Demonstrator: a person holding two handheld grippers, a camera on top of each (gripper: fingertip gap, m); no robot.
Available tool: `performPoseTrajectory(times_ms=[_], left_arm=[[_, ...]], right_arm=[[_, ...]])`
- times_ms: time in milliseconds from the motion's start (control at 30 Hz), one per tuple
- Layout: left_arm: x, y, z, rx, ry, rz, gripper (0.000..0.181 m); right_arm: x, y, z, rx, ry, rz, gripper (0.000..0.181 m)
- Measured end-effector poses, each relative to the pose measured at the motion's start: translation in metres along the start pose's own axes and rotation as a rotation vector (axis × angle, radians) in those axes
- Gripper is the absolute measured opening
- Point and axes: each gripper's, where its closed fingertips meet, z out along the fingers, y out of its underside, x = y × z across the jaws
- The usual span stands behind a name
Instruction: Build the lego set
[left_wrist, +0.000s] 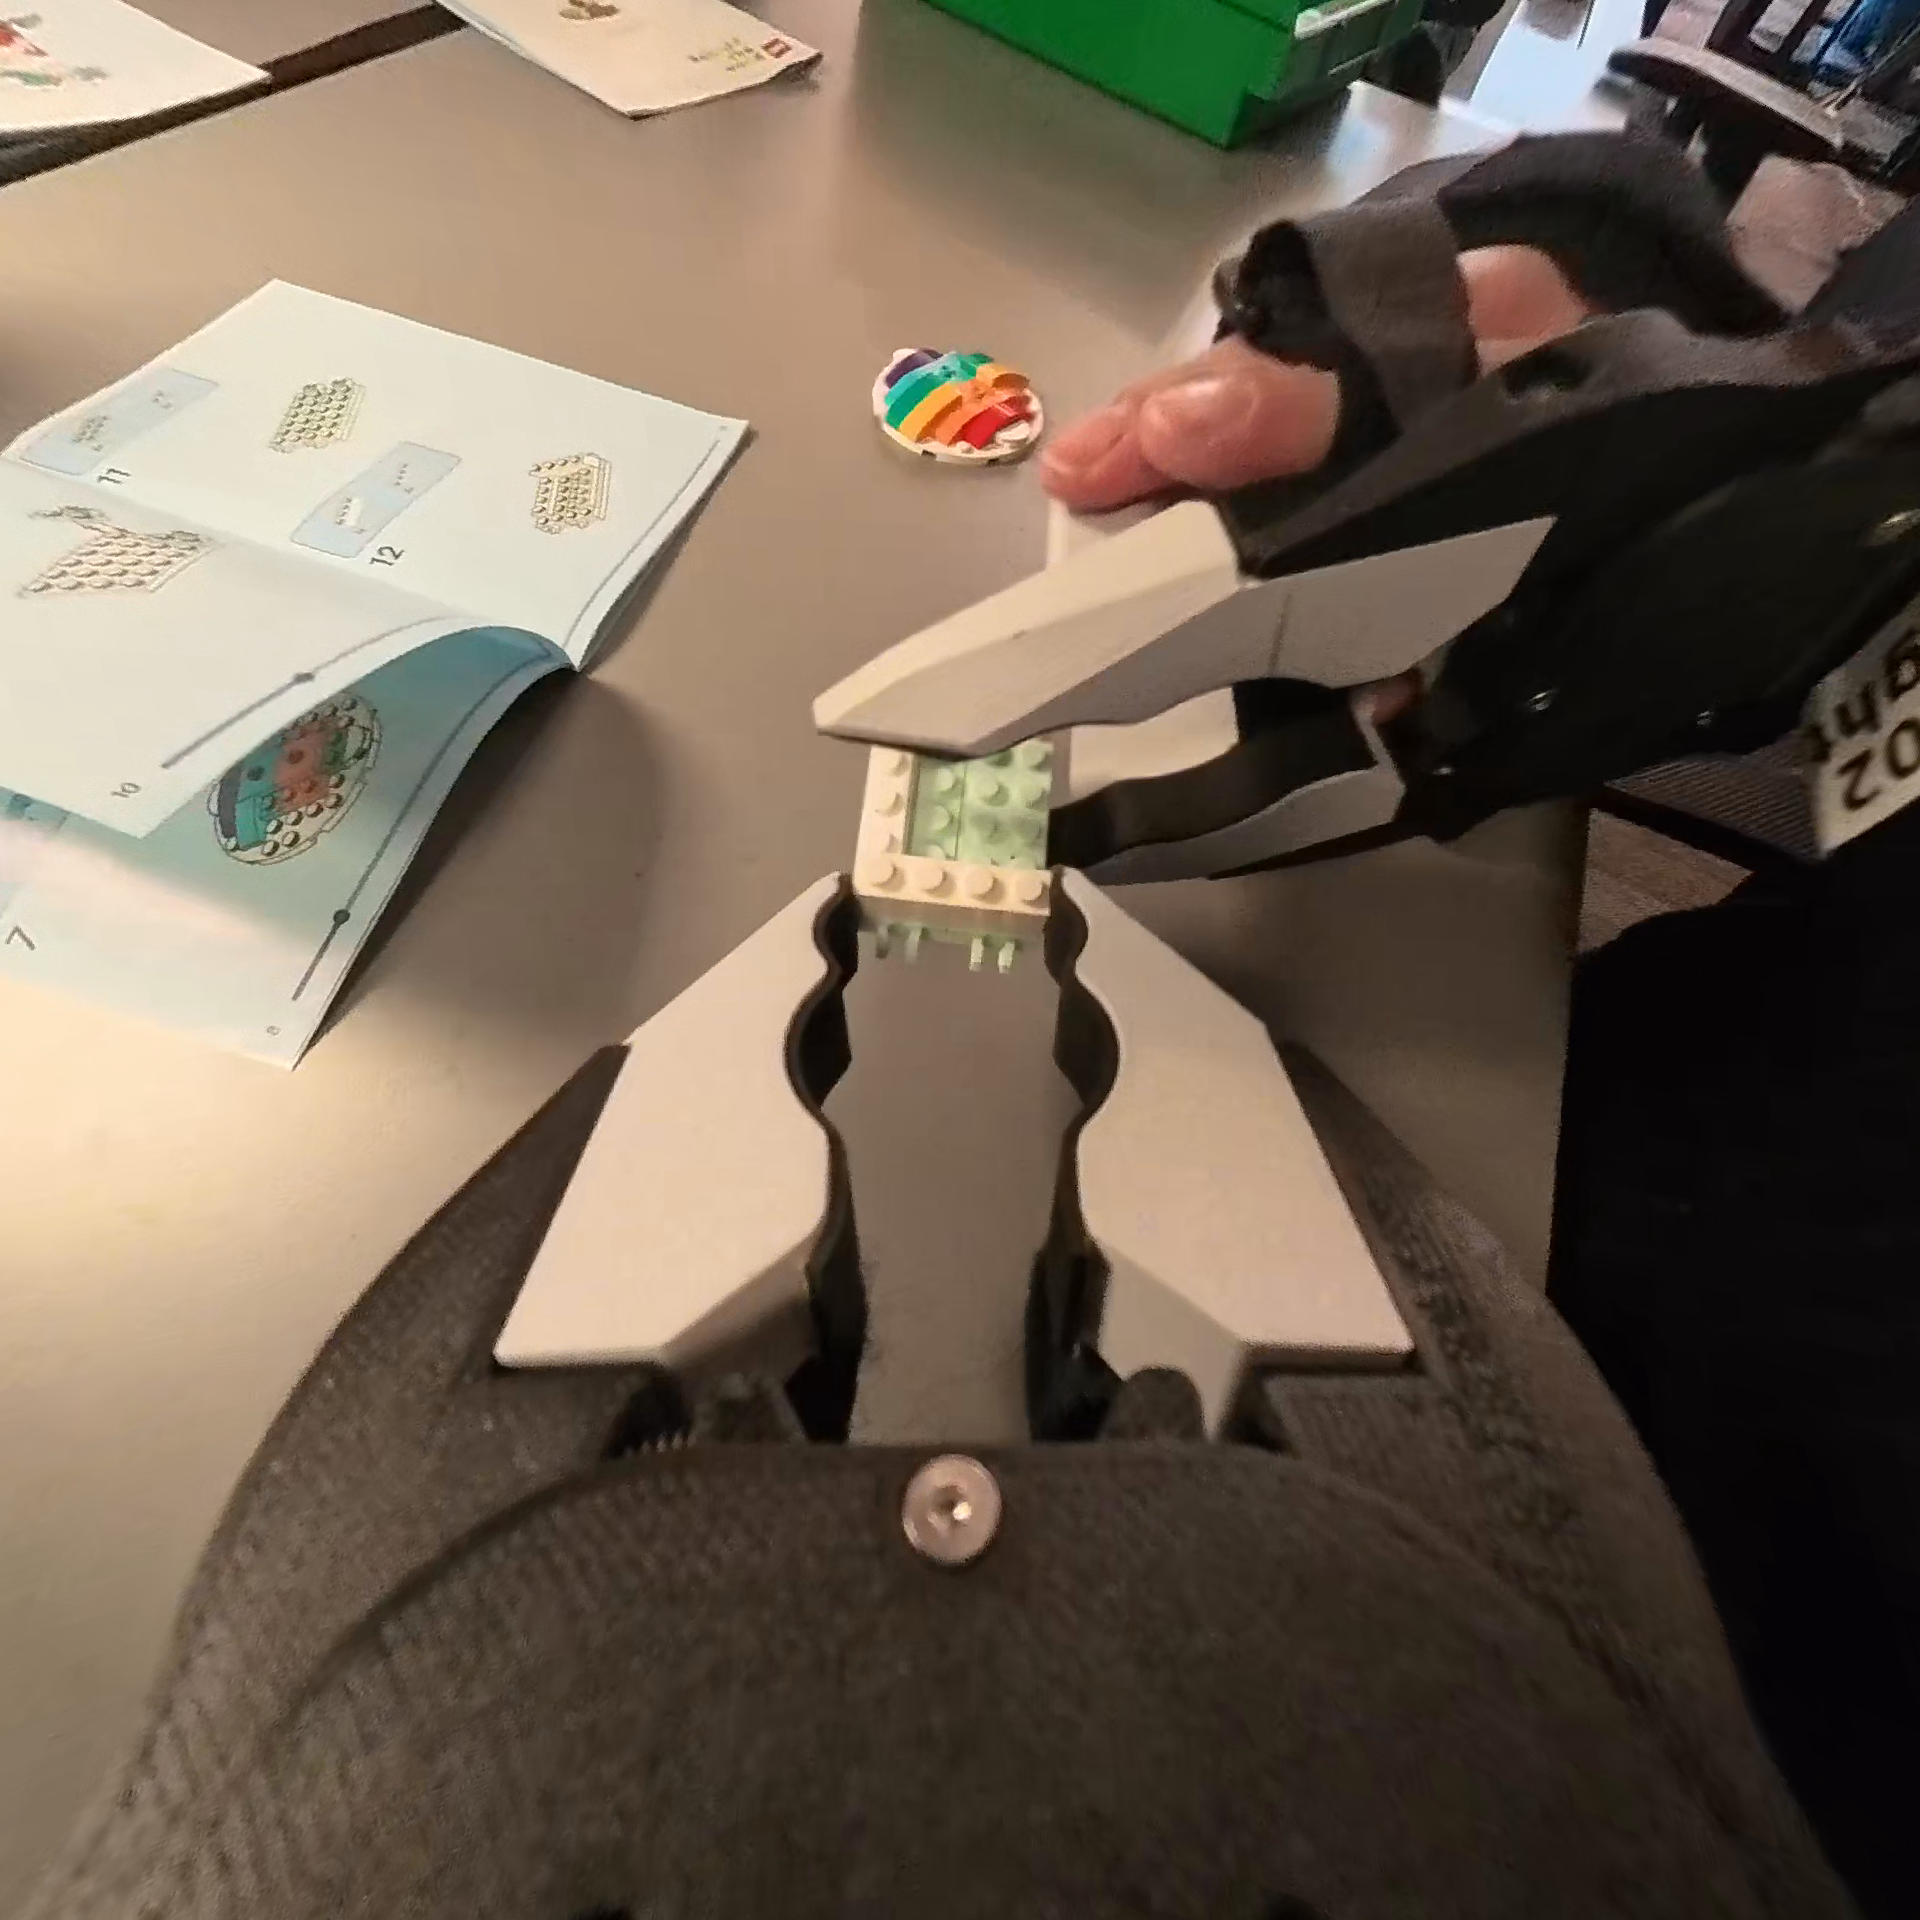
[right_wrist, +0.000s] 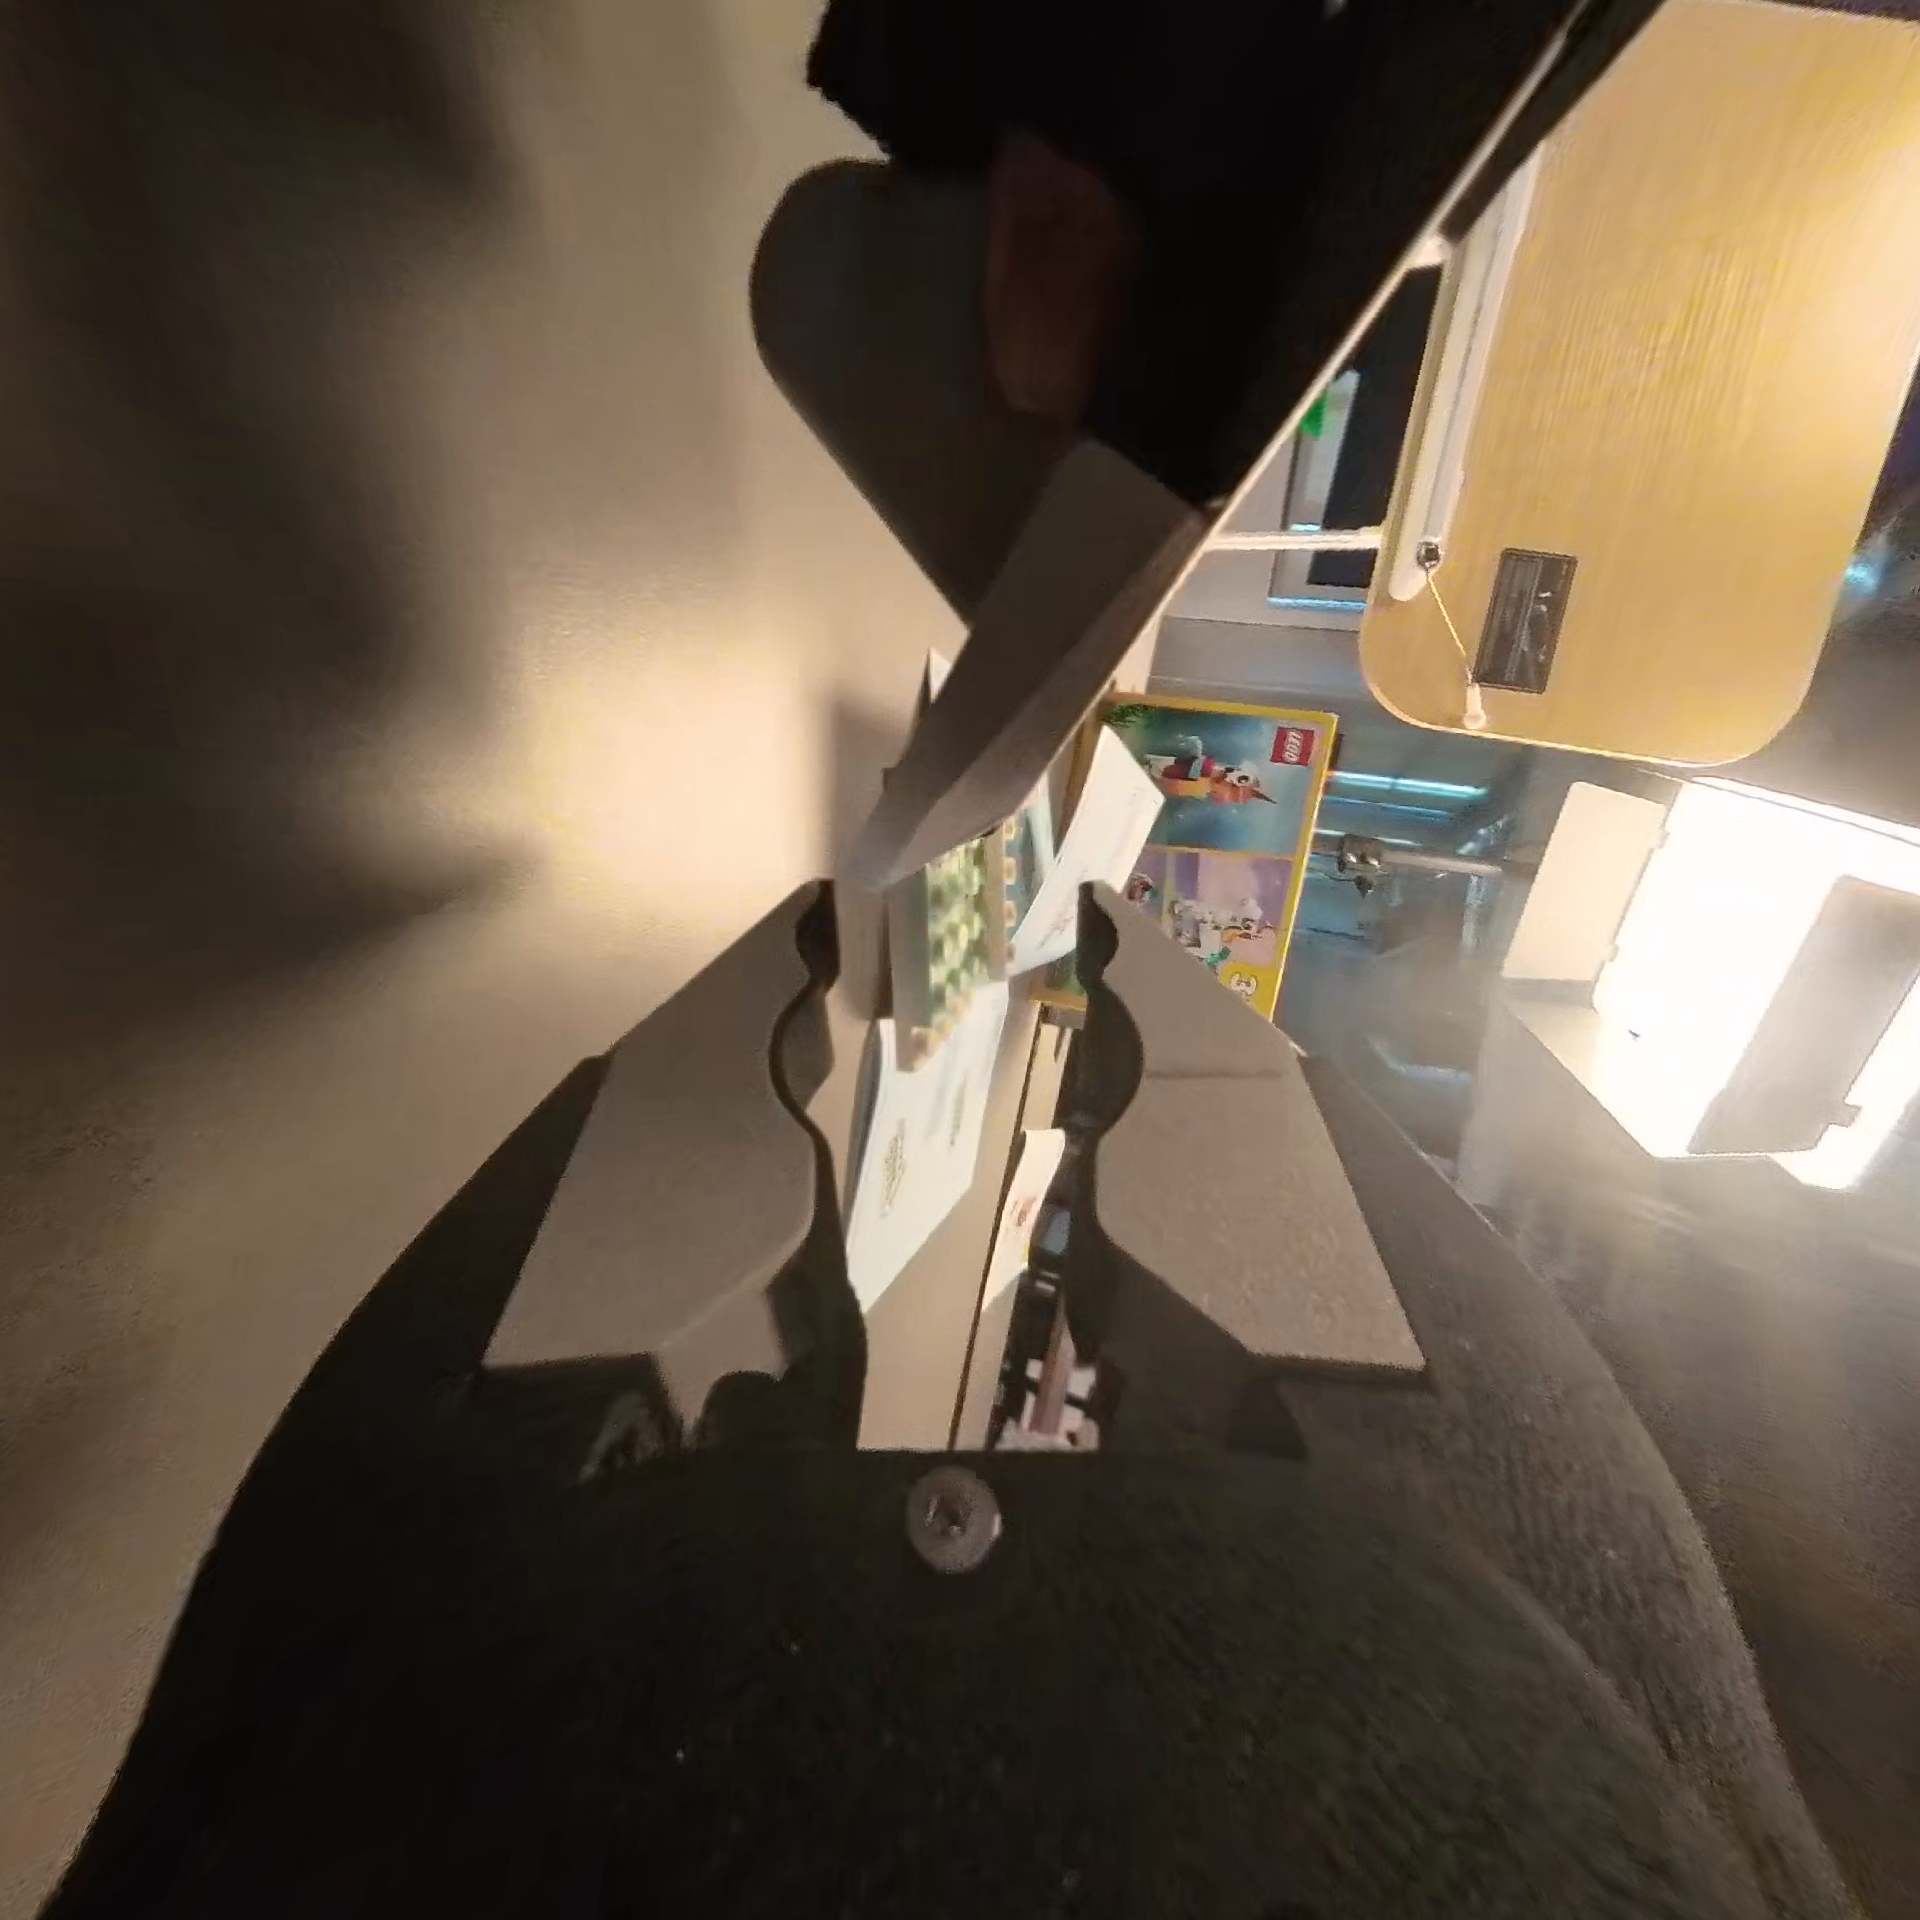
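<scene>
The light, rigid studded plate assembly (left_wrist: 961, 831), beside the instruction booklet (left_wrist: 312, 623), is pinched edgewise by the left hand-held gripper (left_wrist: 951, 888) and straddled by the parted right hand-held gripper (left_wrist: 997, 800).

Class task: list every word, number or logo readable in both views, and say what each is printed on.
I do not copy out writing; these things bear it:
Open instruction booklet: printed numbers, legible.
Folded leaflet at the table's far side: small logo and print.
White tag on the right gripper: large characters, cut off.
Toy box: logo and a number.
Dark plate on the wooden panel: too small to read.
</scene>
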Motion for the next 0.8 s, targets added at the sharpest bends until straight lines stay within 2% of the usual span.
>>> performPoseTrajectory(times_ms=[233, 367, 667, 800], left_arm=[[0.003, -0.003, 0.000, 0.007, 0.021, -0.012, 0.035], [0.003, -0.004, 0.000, 0.010, 0.044, -0.053, 0.035], [0.006, 0.004, 0.005, -0.026, 0.059, -0.071, 0.035], [0.004, 0.010, 0.006, -0.044, 0.051, -0.080, 0.035]], right_arm=[[0.004, 0.001, 0.005, -0.009, 0.025, -0.014, 0.017], [0.005, 0.001, 0.004, -0.017, 0.046, -0.073, 0.013], [-0.011, 0.001, 0.004, 0.011, -0.057, -0.108, 0.011], [-0.017, -0.002, 0.006, 0.068, -0.088, 0.061, 0.014]])
